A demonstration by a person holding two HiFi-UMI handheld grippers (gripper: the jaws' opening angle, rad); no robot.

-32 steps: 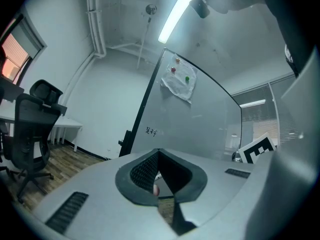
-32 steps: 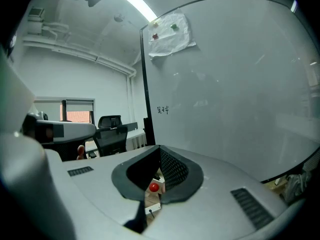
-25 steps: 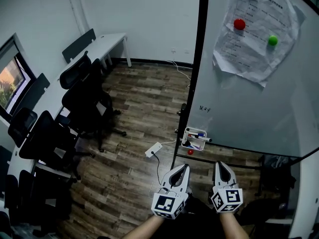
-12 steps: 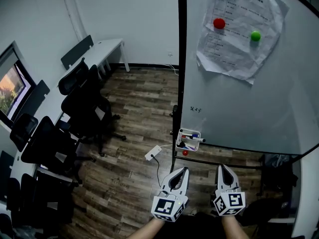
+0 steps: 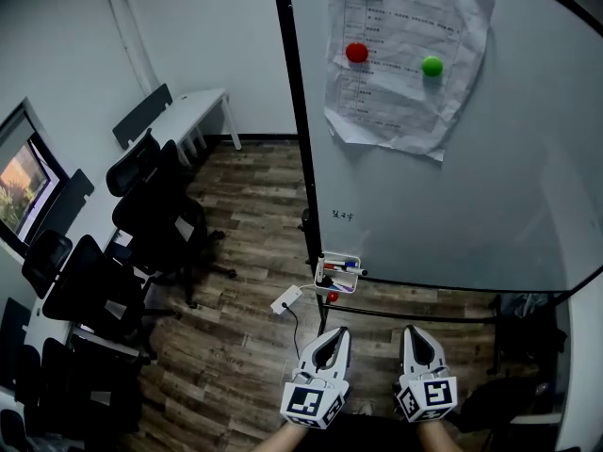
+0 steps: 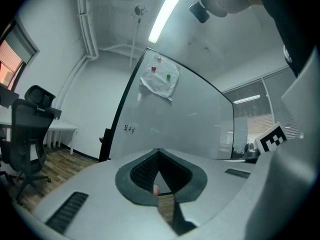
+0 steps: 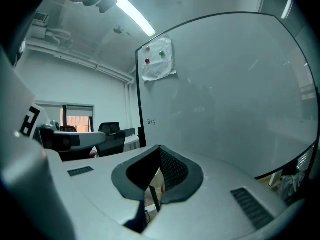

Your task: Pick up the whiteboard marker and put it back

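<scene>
The left gripper [image 5: 332, 337] and the right gripper [image 5: 415, 335] sit side by side at the near edge, each with its jaws pressed together on nothing. The whiteboard marker [image 5: 341, 265] lies in a small tray [image 5: 323, 277] at the lower left corner of the whiteboard [image 5: 490, 186], farther off and apart from both grippers.

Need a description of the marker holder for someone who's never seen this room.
Find the large black-framed white whiteboard on the right and go to its lower left corner, below the small handwritten scribble. The small white open box there holds several markers; unlike the white power strip on the floor beside it, it sits at the board's bottom edge.
</scene>
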